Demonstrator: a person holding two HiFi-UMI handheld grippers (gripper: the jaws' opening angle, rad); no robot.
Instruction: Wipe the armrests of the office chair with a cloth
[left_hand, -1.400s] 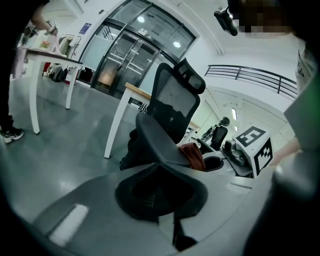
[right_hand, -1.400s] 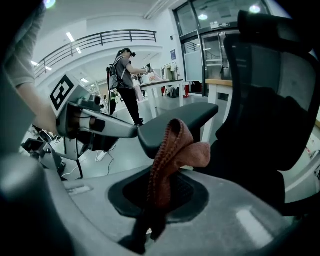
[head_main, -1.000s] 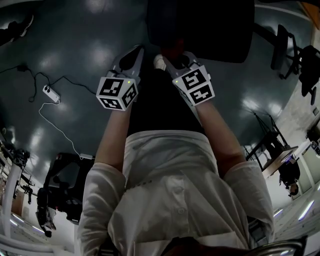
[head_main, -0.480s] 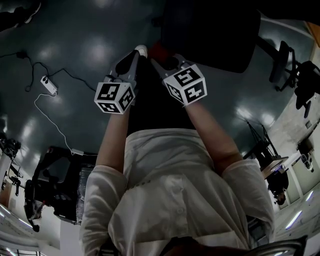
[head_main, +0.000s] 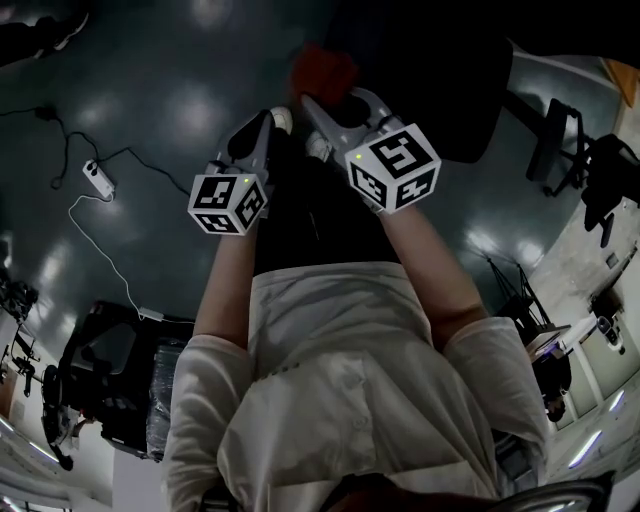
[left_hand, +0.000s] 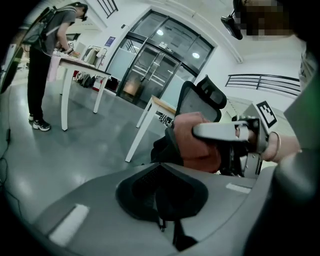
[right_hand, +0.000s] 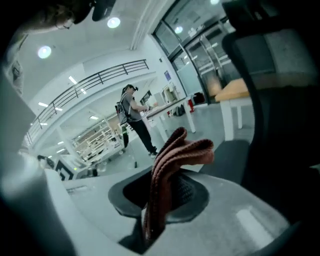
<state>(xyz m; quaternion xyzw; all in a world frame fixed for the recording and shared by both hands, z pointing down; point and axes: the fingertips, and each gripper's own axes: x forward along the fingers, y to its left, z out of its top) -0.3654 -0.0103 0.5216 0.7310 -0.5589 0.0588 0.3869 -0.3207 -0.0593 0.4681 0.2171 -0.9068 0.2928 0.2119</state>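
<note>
Right tool (head_main: 336, 100) is clamped on the red-brown cloth (head_main: 322, 68). In the right gripper view the cloth (right_hand: 172, 165) is pinched between the jaws, its folded top sticking up and flopping right. Left tool (head_main: 262, 135) has its jaws together with nothing between them. Head view: both tools sit side by side at upper centre, the cloth at the edge of the dark office chair (head_main: 440, 70). Left gripper view puts the cloth (left_hand: 195, 145) at centre right, in front of the chair (left_hand: 200, 100).
</note>
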